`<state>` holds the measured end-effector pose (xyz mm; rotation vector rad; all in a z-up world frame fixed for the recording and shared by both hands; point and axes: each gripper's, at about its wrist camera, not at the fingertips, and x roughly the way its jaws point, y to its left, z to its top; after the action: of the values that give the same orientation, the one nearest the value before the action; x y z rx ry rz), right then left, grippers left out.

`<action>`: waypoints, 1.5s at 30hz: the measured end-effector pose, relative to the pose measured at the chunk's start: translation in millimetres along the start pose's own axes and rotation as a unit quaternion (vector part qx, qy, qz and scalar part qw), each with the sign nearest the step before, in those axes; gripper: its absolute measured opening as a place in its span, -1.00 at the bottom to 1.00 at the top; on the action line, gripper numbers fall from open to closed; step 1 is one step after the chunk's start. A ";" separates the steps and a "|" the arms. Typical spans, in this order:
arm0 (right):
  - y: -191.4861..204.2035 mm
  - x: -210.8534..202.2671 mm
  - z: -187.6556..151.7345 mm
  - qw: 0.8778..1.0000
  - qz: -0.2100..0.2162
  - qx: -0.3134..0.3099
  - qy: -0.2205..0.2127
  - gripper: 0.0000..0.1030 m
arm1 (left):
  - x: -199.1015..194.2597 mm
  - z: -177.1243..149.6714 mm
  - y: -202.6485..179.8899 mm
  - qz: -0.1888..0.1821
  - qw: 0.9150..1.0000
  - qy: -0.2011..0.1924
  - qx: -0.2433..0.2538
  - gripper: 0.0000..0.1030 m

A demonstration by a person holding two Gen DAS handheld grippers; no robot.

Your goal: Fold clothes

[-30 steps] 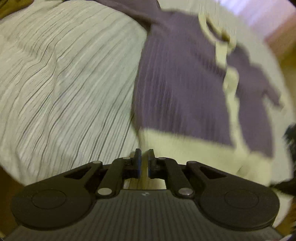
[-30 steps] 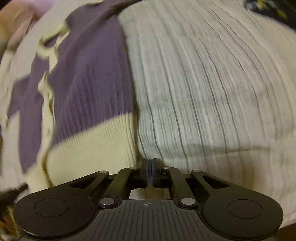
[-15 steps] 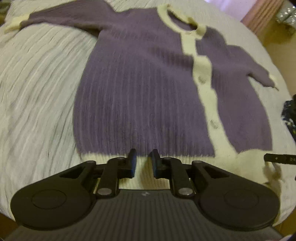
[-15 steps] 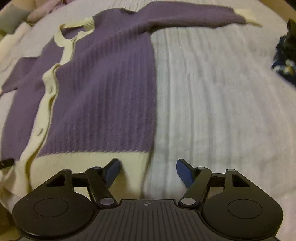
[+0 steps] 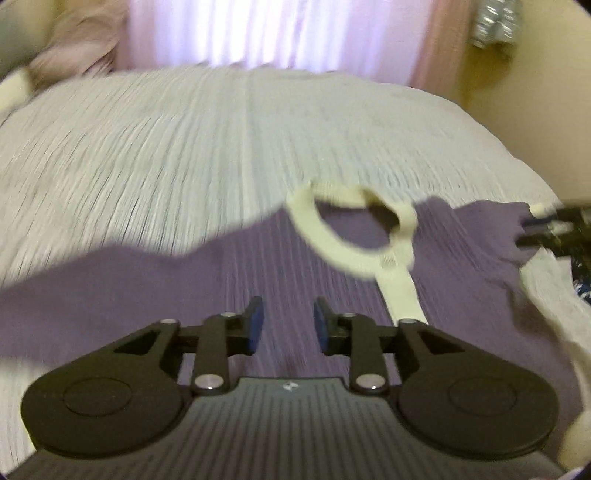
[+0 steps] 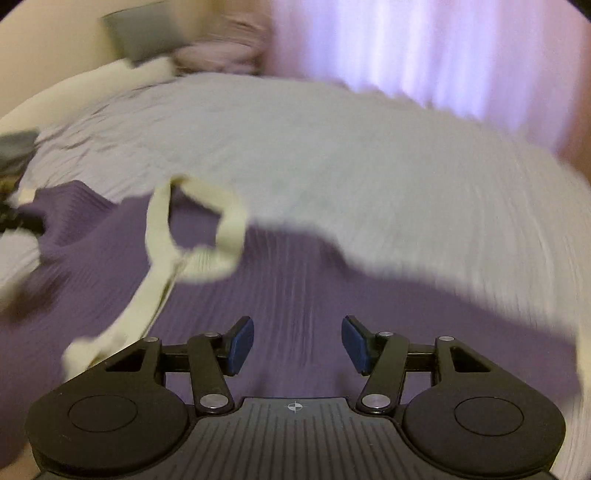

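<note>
— Across the bed: what lies there?
— Spread flat on a pale ribbed bedspread (image 5: 184, 155) is a purple knit cardigan (image 5: 229, 266) with a cream neckband (image 5: 317, 236) and cream button strip. Beyond the bed hangs a bright pinkish curtain (image 5: 258, 33); pillows (image 6: 207, 55) sit at the far corner. Both views are blurred.
— And the claws?
— The left gripper (image 5: 287, 325) hovers over the purple knit, jaws partly apart and opening, nothing between them. The right gripper (image 6: 297, 345) stands wider, jaws closing, also empty above the cardigan.
</note>
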<state>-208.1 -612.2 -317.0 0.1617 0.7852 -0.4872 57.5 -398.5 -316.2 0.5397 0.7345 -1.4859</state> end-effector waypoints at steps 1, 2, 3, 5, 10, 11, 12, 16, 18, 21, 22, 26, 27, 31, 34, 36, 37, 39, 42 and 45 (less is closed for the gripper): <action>-0.9 15.9 10.6 1.000 0.003 -0.024 0.000 0.10 | 12.4 11.8 3.0 -0.005 1.000 -0.001 0.018 -0.38; -1.7 29.8 21.2 0.999 0.006 -0.050 0.000 0.10 | 23.7 20.4 6.1 -0.009 0.999 -0.001 0.033 -0.34; -2.0 41.4 29.5 0.997 0.009 -0.078 0.002 0.10 | 34.5 28.1 9.3 -0.012 0.999 0.000 0.048 -0.26; -4.2 64.7 41.1 0.991 0.023 -0.134 0.013 0.10 | 55.7 41.0 16.5 -0.020 0.997 0.004 0.073 -0.21; -1.7 117.8 47.0 0.964 0.088 -0.246 0.053 0.10 | 96.6 48.4 25.2 -0.063 0.987 0.037 0.142 -0.16; -1.3 126.3 45.8 0.960 0.100 -0.255 0.063 0.10 | 105.1 47.5 24.7 -0.071 0.984 0.045 0.158 -0.16; -2.2 135.0 44.4 0.957 0.112 -0.258 0.073 0.09 | 112.0 46.1 24.4 -0.077 0.981 0.050 0.168 -0.16; -10.9 158.7 41.6 0.954 0.155 -0.232 0.109 -0.71 | 136.0 41.4 24.3 -0.112 0.975 0.067 0.179 -0.80; -20.1 152.8 40.8 0.960 0.169 -0.200 0.095 -0.76 | 136.5 37.3 21.7 -0.108 0.974 0.057 0.192 -0.85; -56.2 139.0 43.6 0.981 0.174 -0.077 0.044 -0.79 | 124.2 35.5 31.9 -0.102 0.984 0.018 0.148 -0.87; -69.8 135.6 44.0 0.984 0.173 -0.030 0.028 -0.79 | 125.8 35.3 39.9 -0.103 0.989 0.009 0.109 -0.87; -98.3 164.8 24.9 0.981 0.134 0.130 0.043 -0.78 | 144.9 31.6 68.7 -0.101 0.993 -0.007 -0.053 -0.83; -96.8 177.7 19.3 0.979 0.117 0.154 0.060 -0.78 | 155.6 28.5 68.2 -0.092 0.993 0.001 -0.075 -0.82; -70.0 177.0 23.7 0.987 0.066 0.137 0.054 -0.16 | 148.4 31.8 56.8 -0.052 0.995 -0.029 -0.083 -0.73; -57.2 144.3 33.6 0.997 0.059 0.053 0.007 0.35 | 128.0 39.8 63.5 -0.055 0.994 -0.056 -0.074 -0.57; -50.8 130.1 38.6 0.997 0.081 -0.003 -0.002 0.35 | 123.5 46.3 62.8 -0.070 0.996 -0.053 -0.033 -0.39; -47.1 129.1 40.7 0.996 0.089 -0.026 0.001 0.35 | 126.2 49.5 60.0 -0.077 0.996 -0.045 -0.017 -0.24; -33.1 139.6 42.1 0.993 0.091 -0.077 0.009 0.35 | 140.8 53.5 51.8 -0.099 0.995 -0.010 0.000 0.00; -11.6 171.9 39.6 0.987 0.097 -0.120 0.033 0.33 | 162.2 52.1 39.4 -0.093 0.995 0.024 0.029 -0.43; -13.5 193.1 31.8 0.988 0.114 -0.085 0.063 -0.77 | 167.7 51.8 34.0 -0.072 0.997 0.012 0.031 -0.78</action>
<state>-77.7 -703.6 -431.6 0.1216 0.9161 -0.1937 86.9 -550.1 -406.4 0.5627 0.7619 -1.6418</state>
